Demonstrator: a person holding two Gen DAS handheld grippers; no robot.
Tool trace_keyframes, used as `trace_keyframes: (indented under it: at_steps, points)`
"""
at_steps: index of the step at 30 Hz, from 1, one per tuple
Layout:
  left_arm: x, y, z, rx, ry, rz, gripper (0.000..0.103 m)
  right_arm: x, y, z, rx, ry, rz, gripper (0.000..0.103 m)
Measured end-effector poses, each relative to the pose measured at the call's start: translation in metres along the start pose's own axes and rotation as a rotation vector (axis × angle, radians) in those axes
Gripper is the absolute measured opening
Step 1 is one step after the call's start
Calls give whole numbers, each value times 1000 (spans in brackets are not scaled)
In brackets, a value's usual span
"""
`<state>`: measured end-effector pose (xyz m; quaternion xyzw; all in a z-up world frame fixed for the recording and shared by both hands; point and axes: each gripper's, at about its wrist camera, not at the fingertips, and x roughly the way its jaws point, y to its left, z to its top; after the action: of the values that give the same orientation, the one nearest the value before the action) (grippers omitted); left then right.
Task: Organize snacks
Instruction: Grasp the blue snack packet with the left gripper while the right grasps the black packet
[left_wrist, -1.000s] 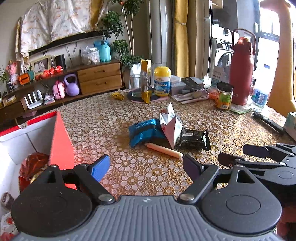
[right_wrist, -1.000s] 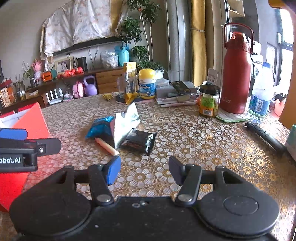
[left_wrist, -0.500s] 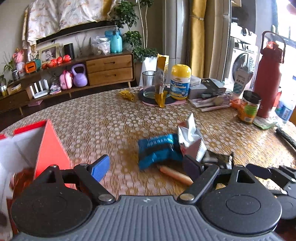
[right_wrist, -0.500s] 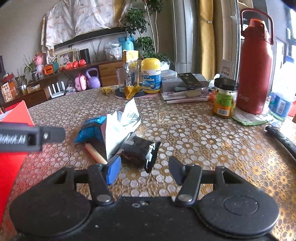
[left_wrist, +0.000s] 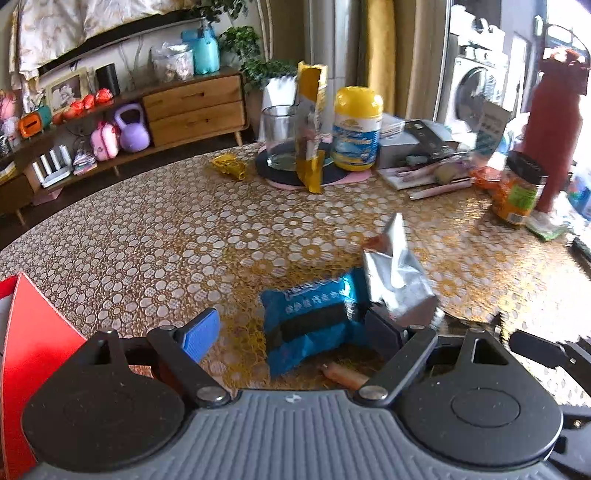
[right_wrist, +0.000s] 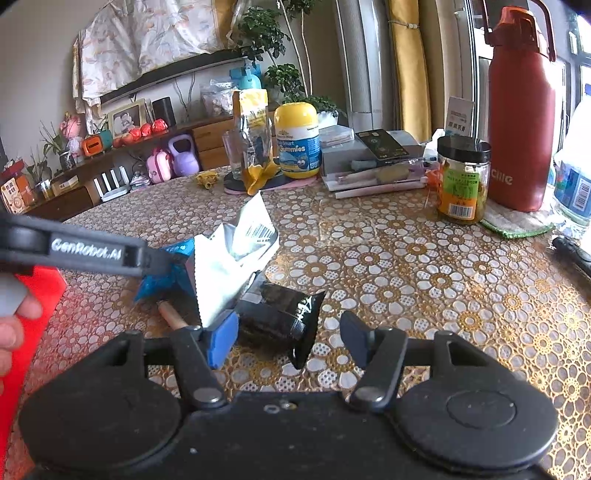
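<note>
- Left to right: my left fingers slid away from the red box up to the blue snack pack on the tabletop, wide open, nothing gripped.
- So the next pickup's lined up.
- My right fingers are opening, empty, straddling the black packet.
- Both tilt downward.

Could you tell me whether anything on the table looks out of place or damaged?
Yes: a torn-open silver wrapper stands crumpled among the unopened snacks, leaning over the blue packet and black packet.
</note>
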<state>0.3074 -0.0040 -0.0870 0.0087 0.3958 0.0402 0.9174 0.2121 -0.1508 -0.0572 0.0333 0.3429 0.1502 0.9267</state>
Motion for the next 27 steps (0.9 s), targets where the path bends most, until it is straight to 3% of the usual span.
trace_keyframes:
  at_steps: [12,23,27]
  points:
    - [35,-1,17,-60,56,-37,86,4,-4,1,14,1,16,61]
    - [55,-4,10,-88,80,-58,86,9,-3,0,15,11,18,62]
    - [51,-5,13,-82,65,-75,57,12,-2,0,12,12,18,64]
